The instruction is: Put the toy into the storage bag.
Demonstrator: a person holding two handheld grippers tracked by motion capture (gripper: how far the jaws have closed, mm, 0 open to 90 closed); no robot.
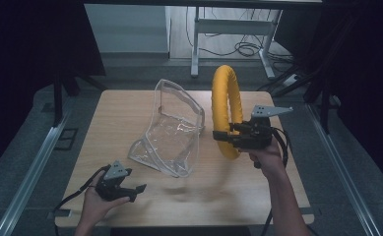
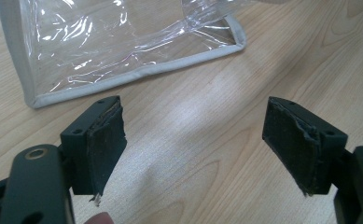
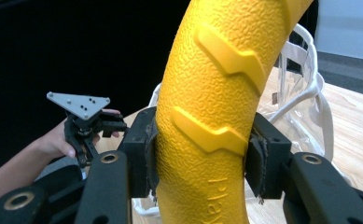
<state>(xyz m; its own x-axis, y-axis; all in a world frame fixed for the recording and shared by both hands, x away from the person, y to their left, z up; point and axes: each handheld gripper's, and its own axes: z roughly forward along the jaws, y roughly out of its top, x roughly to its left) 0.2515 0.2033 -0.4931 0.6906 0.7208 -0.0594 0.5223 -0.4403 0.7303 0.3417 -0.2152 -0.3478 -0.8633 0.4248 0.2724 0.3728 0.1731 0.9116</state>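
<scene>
A yellow textured ring (image 1: 227, 110) stands upright above the table's right half, held off the wood. My right gripper (image 1: 229, 135) is shut on the ring's lower part; in the right gripper view both pads press the yellow ring (image 3: 207, 121). A clear plastic bag with grey piping (image 1: 172, 130) stands open in the middle of the table, just left of the ring. My left gripper (image 1: 139, 189) is open near the front left of the table, nothing between its jaws. In the left gripper view the clear bag (image 2: 123, 42) lies just beyond the left gripper (image 2: 193, 144).
The wooden table (image 1: 130, 108) has bare surface at the back left and front right. Dark curtains flank both sides. A white desk frame and cables (image 1: 243, 46) stand on the floor behind the table. In the right gripper view the other hand holds the left gripper (image 3: 88, 123).
</scene>
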